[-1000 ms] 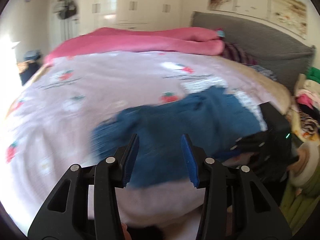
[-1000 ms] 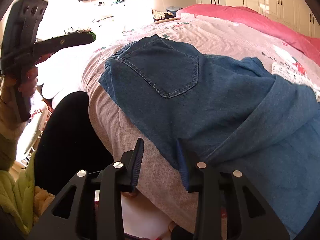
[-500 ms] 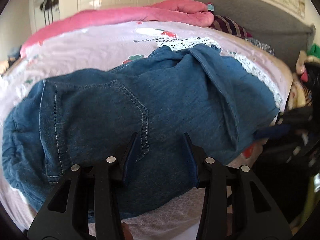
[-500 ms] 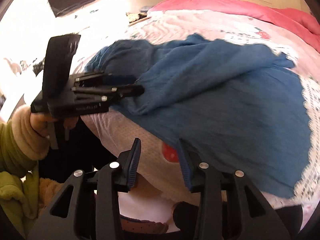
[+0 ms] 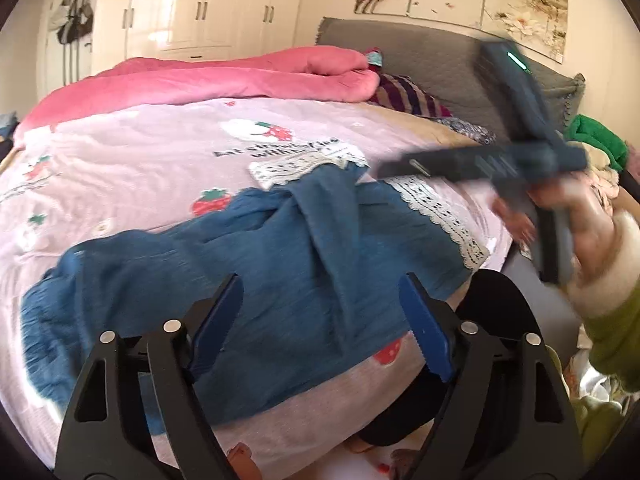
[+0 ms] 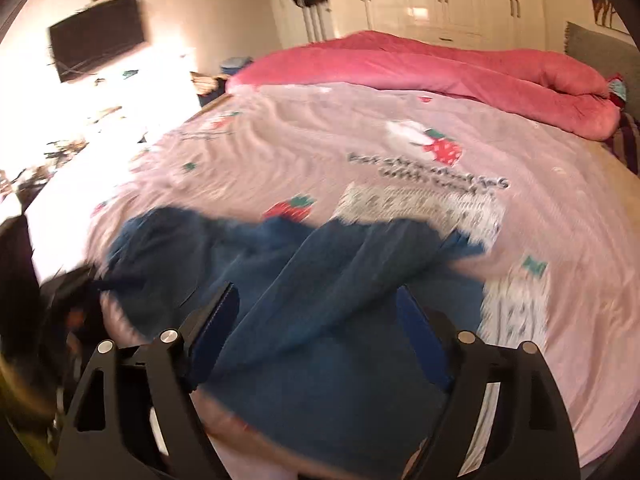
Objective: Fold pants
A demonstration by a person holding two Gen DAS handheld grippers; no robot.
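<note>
Far ahead, pink quilt before white wardrobes; strawberry-print bedsheet nearer; grey headboard right.

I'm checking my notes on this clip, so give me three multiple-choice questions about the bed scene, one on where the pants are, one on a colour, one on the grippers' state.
1. Where do the pants lie?
A. on the bedspread, near its front edge
B. on the floor
C. on the headboard

2. What colour is the rolled quilt?
A. green
B. pink
C. grey

3. How do the left gripper and right gripper stand?
A. both clamped on cloth
B. one shut
C. both open, holding nothing

Answers: 1 A, denim spreads over the strawberry print. 2 B, pink along the far side. 3 C, wide gaps, pads free.
</note>
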